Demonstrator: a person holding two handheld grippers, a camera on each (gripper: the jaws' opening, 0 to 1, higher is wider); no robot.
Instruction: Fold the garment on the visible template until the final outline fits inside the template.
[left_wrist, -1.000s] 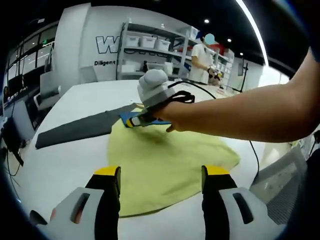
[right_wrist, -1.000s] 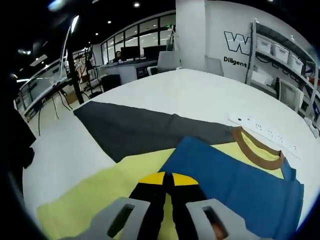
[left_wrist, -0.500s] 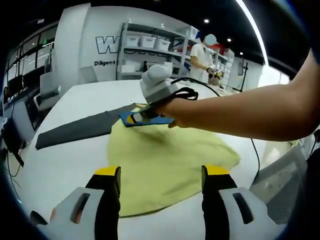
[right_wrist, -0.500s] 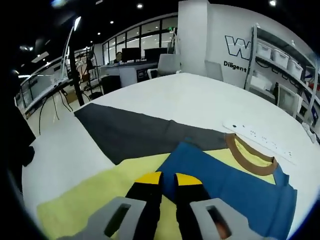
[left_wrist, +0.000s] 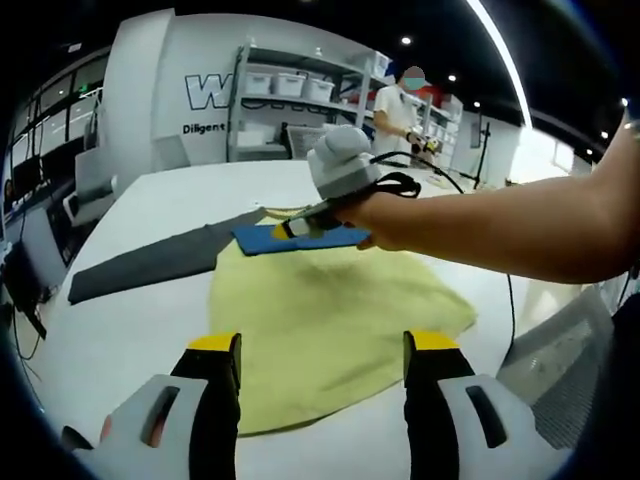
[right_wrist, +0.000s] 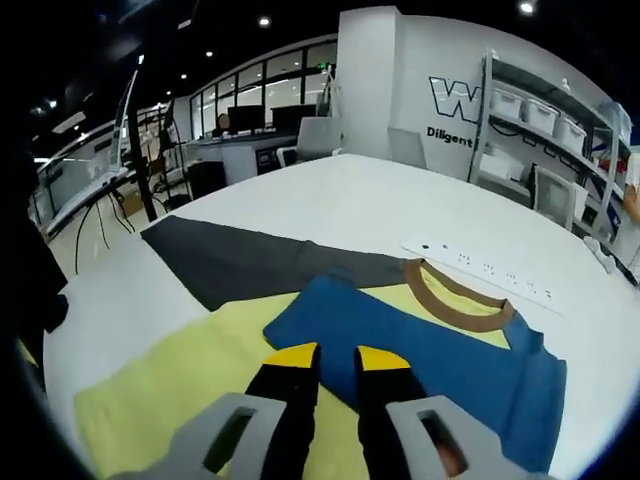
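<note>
A yellow T-shirt (left_wrist: 330, 310) with blue sleeves and a brown collar (right_wrist: 452, 300) lies on the white table (left_wrist: 120, 340). One blue sleeve (right_wrist: 400, 345) is folded flat across the yellow body (right_wrist: 180, 390). Partly under the shirt's far side lies the dark grey template (right_wrist: 240, 262), also in the left gripper view (left_wrist: 150, 262). My right gripper (right_wrist: 335, 362) hovers over the blue sleeve's near edge, jaws a little apart with nothing between them. In the left gripper view it (left_wrist: 288, 229) reaches in on a person's arm above that sleeve (left_wrist: 300, 238). My left gripper (left_wrist: 322, 350) stands open over the shirt's near hem.
A white power strip (right_wrist: 480, 270) lies on the table beyond the collar. Shelving with white bins (left_wrist: 290, 90) and a standing person (left_wrist: 395, 125) are at the back. A cable (left_wrist: 505, 290) trails off the table's right side. Desks and chairs (right_wrist: 250, 125) stand past the far edge.
My right gripper's jaws have parted and let go of the blue sleeve, which now lies flat. That gripper has risen and shifted right. My left gripper has stayed put.
</note>
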